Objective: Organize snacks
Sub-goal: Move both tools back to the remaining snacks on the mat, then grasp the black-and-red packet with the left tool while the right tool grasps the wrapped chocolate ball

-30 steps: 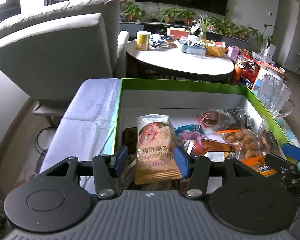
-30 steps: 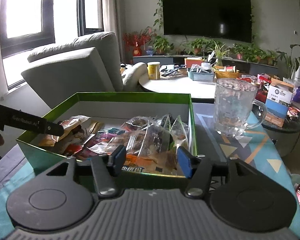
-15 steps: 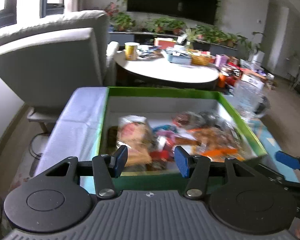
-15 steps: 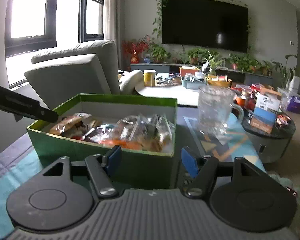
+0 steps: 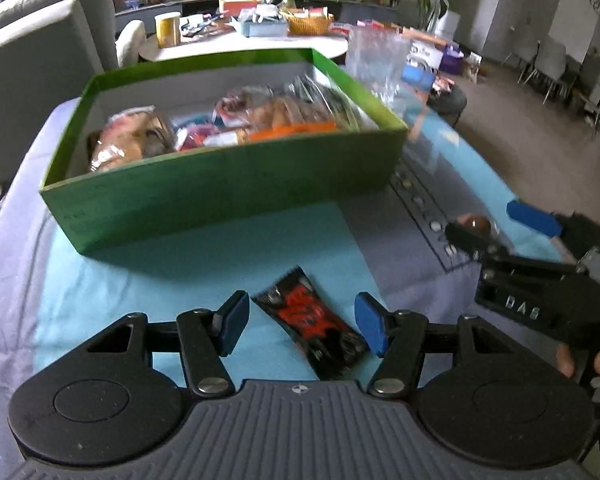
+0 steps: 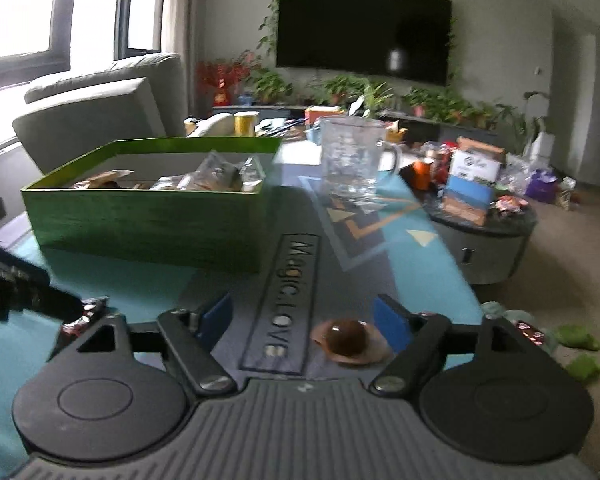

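Observation:
A green box (image 5: 228,184) full of wrapped snacks stands on the teal mat; it also shows in the right wrist view (image 6: 148,216). A black and red snack packet (image 5: 312,326) lies on the mat in front of the box, between the pads of my open, empty left gripper (image 5: 302,322). A round brown snack in a clear wrapper (image 6: 348,340) lies on the mat between the fingers of my open, empty right gripper (image 6: 306,318), nearer its right pad. The right gripper also shows at the right of the left wrist view (image 5: 536,280).
A clear glass mug (image 6: 354,156) stands on the mat right of the box. A grey armchair (image 6: 96,116) is behind the box. A white round table (image 5: 252,40) with clutter stands beyond. A low dark table (image 6: 484,216) with boxes stands to the right.
Both grippers have pulled back from the box and dropped low over the mat. The black and red packet and the round brown snack have come into view between their fingers.

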A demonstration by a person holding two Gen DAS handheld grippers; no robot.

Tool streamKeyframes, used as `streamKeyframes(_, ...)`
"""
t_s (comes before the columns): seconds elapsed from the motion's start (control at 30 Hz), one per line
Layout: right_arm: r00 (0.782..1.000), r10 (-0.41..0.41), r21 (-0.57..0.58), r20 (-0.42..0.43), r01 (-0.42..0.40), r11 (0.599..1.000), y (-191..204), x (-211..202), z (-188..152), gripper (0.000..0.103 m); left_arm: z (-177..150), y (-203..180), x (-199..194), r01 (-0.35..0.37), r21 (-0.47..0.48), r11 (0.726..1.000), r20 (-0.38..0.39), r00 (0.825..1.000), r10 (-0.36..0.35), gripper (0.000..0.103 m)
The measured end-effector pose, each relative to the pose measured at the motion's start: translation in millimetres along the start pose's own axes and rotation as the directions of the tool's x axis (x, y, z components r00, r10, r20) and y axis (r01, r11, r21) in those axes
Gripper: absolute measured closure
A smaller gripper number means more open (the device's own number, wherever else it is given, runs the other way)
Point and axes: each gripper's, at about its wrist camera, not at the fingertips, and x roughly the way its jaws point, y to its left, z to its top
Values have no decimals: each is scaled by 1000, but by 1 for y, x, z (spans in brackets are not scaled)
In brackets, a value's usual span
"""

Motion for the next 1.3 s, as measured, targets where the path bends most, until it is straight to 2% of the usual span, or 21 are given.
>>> streamKeyframes(0.13, 1000, -8, 34, -12, 9, 999, -10, 4, 0, 59, -3, -6, 8, -25, -1, 1000, -22, 999, 25, 47)
streamKeyframes(0.33, 996, -48, 124, -74, 57, 991, -27, 20, 0, 59, 0, -9, 16, -40, -22, 999, -33, 999, 39, 47)
streamKeyframes(0.43, 992, -33, 160, -125, 53, 986, -33, 27, -2, 59, 0, -13, 20, -55, 0, 998, -27, 998, 55, 46)
streamKeyframes(0.63, 988, -24, 124, -155, 44, 991, -27, 29, -4, 59, -1, -18, 24, -68, 42, 997, -9, 998, 69, 46)
streamKeyframes(0.7, 988, -18, 103, -150, 33, 994, -24, 28, -4, 59, -3, -17, 22, -56, 56, 997, 1, 998, 56, 52)
streamKeyframes(0.73, 989, -20, 90, -144, 33, 995, -23, 26, -4, 59, -4, -16, 21, -48, 58, 997, 10, 999, 48, 64)
streamKeyframes(0.77, 990, -19, 81, -140, 31, 996, -22, 25, -3, 60, -5, -14, 19, -42, 55, 998, 16, 999, 41, 72)
streamKeyframes(0.8, 990, -8, 85, -140, 20, 996, -22, 24, -3, 60, -5, -12, 18, -34, 50, 998, 13, 999, 33, 74)
streamKeyframes(0.9, 990, 19, 91, -138, -6, 996, -20, 19, -2, 60, -5, -8, 13, 3, 27, 1000, 14, 1000, -3, 76)
streamKeyframes(1.3, 992, 120, 76, -27, -118, 990, 0, -3, 26, 60, 8, 3, -20, -22, 36, 999, 141, 990, 16, 76)
